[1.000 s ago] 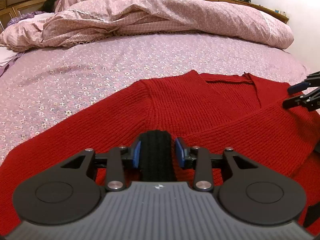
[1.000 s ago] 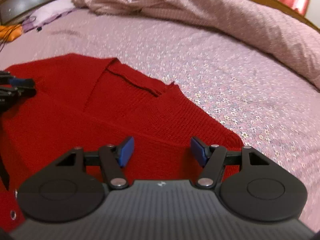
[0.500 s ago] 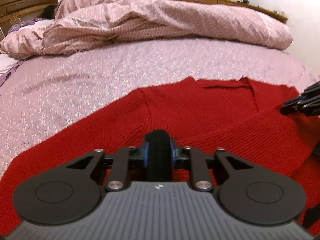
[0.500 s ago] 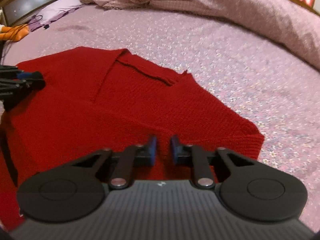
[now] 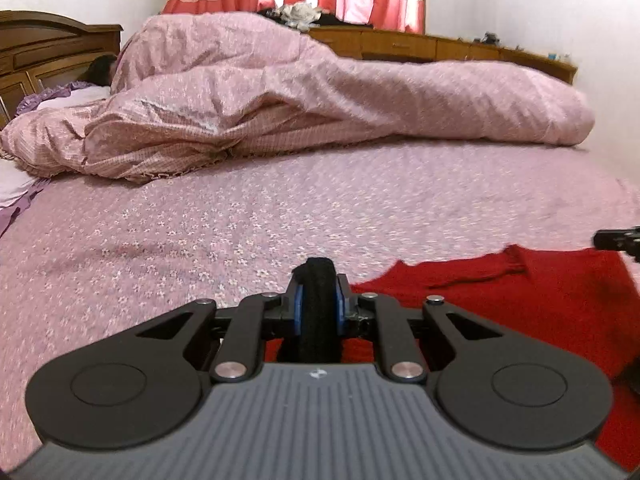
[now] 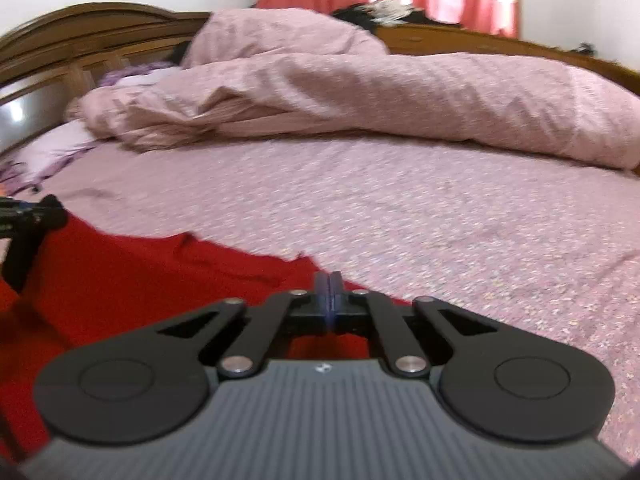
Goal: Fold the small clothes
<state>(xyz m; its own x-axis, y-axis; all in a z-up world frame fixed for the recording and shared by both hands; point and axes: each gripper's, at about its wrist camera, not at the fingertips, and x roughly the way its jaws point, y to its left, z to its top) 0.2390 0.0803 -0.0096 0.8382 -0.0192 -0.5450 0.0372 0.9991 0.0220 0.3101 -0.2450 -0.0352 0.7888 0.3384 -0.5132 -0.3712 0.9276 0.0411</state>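
- left gripper (image 5: 318,304): blue pads clenching further onto a black ribbed band of cloth that stands between them, probably the garment's trim, pinched so that edge can be carried over
- right gripper (image 6: 328,294): clenched tight, pads meeting; whether a thin layer of knit is caught between them I cannot tell
- red sweater (image 5: 560,292): lies on the floral bedsheet (image 5: 280,208), spreading toward four o'clock in the left view and toward nine o'clock in the right
- judgement: both hems gripped for a fold away from the person
- pink quilt (image 6: 400,100): heaped at twelve o'clock, well apart
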